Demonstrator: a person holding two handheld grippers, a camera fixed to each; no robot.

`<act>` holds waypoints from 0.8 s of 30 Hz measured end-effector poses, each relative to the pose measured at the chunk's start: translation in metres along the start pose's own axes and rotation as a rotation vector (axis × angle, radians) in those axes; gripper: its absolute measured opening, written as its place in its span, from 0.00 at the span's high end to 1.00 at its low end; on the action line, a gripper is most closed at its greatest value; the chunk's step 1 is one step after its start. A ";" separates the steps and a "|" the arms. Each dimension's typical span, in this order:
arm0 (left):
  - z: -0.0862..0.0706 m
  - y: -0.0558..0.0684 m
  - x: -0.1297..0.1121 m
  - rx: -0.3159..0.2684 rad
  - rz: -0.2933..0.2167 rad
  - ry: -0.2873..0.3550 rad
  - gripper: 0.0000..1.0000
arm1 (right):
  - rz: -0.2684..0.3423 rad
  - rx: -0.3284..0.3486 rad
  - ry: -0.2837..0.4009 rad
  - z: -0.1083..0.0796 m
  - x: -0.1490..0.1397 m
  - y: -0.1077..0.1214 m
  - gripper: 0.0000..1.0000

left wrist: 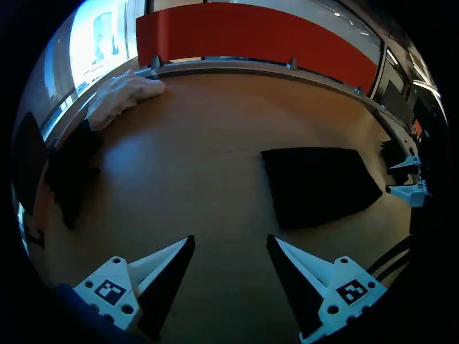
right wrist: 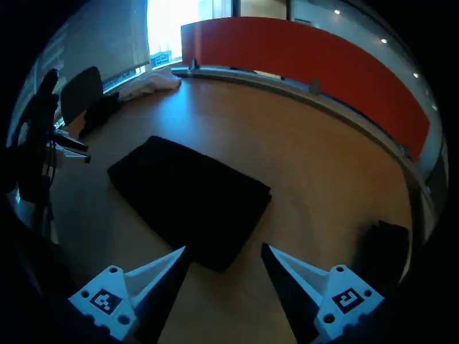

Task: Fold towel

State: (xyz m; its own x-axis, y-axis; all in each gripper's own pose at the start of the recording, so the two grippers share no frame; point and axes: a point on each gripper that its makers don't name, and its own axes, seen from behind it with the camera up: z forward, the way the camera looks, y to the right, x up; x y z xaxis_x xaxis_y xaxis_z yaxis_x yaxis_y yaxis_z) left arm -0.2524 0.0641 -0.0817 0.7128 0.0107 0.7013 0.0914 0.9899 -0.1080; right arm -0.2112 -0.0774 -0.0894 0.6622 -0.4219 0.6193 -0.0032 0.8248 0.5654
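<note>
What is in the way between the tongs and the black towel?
Nothing that I can see. Only bare wooden table lies between the open right tongs and the black towel, and the same for the left tongs. The white cloth sits far off in the corner.

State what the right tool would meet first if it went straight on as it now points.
Probably the black towel, whose near edge lies just ahead of the open right tool; depth is uncertain.
</note>
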 end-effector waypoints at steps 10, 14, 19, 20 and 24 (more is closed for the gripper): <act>-0.012 -0.012 -0.016 0.017 -0.021 -0.013 0.07 | -0.044 0.030 -0.061 0.008 -0.026 -0.009 0.21; -0.014 -0.014 -0.021 0.019 -0.028 -0.020 0.07 | -0.049 0.044 -0.078 0.009 -0.028 -0.011 0.34; -0.015 -0.015 -0.024 0.021 -0.031 -0.024 0.07 | -0.053 0.056 -0.089 0.012 -0.029 -0.011 0.43; -0.015 -0.015 -0.025 0.021 -0.032 -0.024 0.07 | -0.055 0.057 -0.090 0.012 -0.028 -0.011 0.45; -0.016 -0.015 -0.027 0.020 -0.034 -0.026 0.07 | -0.057 0.068 -0.102 0.014 -0.029 -0.011 0.56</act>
State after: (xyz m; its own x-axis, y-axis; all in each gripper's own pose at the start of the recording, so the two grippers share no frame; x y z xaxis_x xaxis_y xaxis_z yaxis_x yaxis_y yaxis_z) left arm -0.2614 0.0469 -0.1101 0.6909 -0.0199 0.7227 0.1012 0.9924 -0.0694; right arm -0.2414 -0.0793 -0.1060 0.5834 -0.5065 0.6349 -0.0204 0.7723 0.6349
